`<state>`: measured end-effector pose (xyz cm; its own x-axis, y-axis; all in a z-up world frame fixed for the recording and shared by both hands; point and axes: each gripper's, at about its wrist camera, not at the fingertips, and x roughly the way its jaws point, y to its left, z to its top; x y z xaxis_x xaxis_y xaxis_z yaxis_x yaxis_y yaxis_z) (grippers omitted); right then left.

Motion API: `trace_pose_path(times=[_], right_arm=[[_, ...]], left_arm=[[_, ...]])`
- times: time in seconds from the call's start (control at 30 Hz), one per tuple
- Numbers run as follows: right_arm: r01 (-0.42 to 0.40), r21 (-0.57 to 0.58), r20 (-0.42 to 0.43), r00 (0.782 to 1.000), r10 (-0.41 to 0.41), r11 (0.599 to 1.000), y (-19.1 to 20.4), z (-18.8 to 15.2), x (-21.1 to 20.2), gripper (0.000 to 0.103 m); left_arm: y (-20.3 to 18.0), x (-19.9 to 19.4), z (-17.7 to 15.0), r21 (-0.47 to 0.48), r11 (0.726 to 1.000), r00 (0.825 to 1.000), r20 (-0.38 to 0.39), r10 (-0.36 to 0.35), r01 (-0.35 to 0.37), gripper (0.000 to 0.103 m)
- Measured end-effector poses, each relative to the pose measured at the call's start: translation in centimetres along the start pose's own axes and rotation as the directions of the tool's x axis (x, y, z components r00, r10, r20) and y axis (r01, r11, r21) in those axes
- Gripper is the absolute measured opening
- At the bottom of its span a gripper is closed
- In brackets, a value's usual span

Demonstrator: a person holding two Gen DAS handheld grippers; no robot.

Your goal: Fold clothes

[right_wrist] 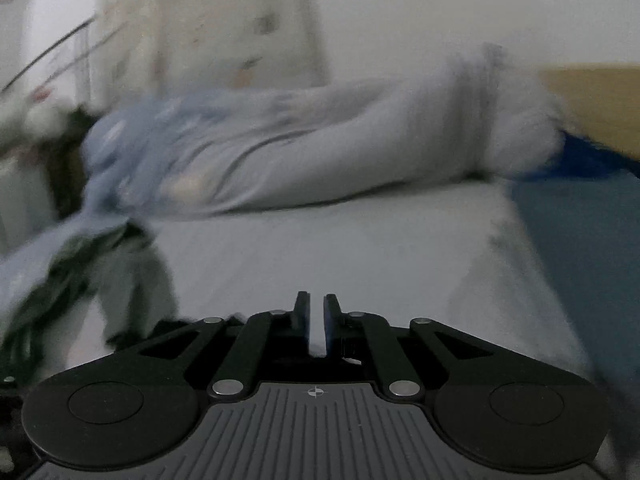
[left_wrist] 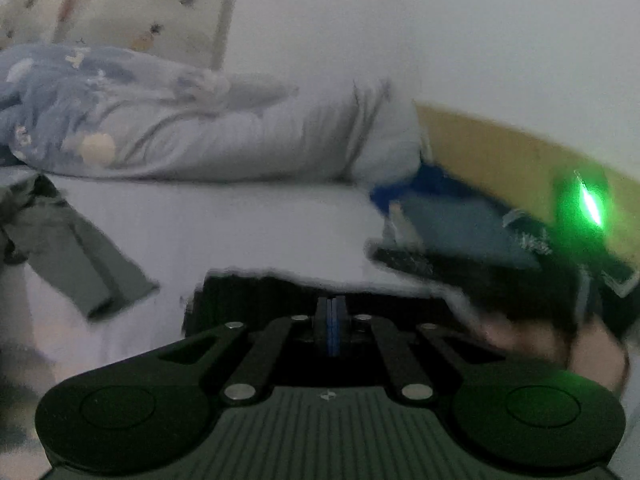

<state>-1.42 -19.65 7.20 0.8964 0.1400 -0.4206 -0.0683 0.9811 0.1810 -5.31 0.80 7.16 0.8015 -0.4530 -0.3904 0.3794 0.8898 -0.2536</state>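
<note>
Left tool: my fingers are pressed together, blue pads meeting, clenched on the near edge of a black garment that lies on the bed directly in front of the fingertips. Right tool: my fingers stand slightly apart with a narrow gap of pale sheet showing between them; nothing is gripped, and whether the tips touch the bed cannot be told through the blur.

Landmark: the rolled grey-white quilt, lying across the far side of the bed in both views. On the left end of the quilt rests a blue patterned blanket. In front of the quilt and to its left, a grey-green garment is spread on the sheet; the right wrist view shows it more crumpled, beside blue cloth.

Left wrist view only: the black garment; to the right of the quilt, my other tool's body with a green light, a hand beneath it, and a yellow-brown board behind.

Right wrist view only: a blue surface beside the bed, right of the quilt. A pale patterned curtain hangs behind the quilt in both views.
</note>
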Motion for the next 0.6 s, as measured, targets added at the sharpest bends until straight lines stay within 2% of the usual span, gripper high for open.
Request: trace_pose_path(times=[0.03,0.1,0.2,0.33,0.43,0.53,0.6], right_arm=[[0.031,0.06,0.004,1.0,-0.031,0.998,-1.2,0.0,-0.7,0.01],[0.086,0.106,-0.002,0.996,-0.086,0.991,-2.8,-0.1,-1.2,0.012],[0.119,0.156,-0.038,0.993,-0.115,0.981,-4.4,-0.4,-0.7,0.012],[0.142,0.114,-0.041,0.99,-0.138,0.983,-4.0,-1.8,0.7,0.014],[0.142,0.085,-0.057,0.989,-0.137,0.986,-3.5,-1.9,2.2,0.014],[0.137,0.095,-0.074,0.989,-0.13,0.986,-3.8,-1.8,3.0,0.015],[0.146,0.072,-0.101,0.985,-0.138,0.987,-3.5,-2.3,3.9,0.015]], left_arm=[[-0.3,0.2,0.6,-0.007,1.0,1.0,0.011,-0.006,0.006,0.002],[-0.9,0.9,1.7,-0.024,1.0,0.999,0.031,-0.012,0.013,0.002],[-2.2,3.3,2.7,0.01,0.999,0.999,0.023,0.041,-0.041,0.002],[-2.7,7.7,2.5,0.055,0.994,0.995,-0.044,0.093,-0.09,0.002],[-2.5,9.5,2.1,0.043,0.992,0.989,-0.081,0.125,-0.122,0.002],[-1.9,11.3,1.5,0.06,0.986,0.981,-0.106,0.161,-0.155,0.002],[-1.2,12.5,0.8,0.065,0.983,0.971,-0.154,0.182,-0.174,0.002]])
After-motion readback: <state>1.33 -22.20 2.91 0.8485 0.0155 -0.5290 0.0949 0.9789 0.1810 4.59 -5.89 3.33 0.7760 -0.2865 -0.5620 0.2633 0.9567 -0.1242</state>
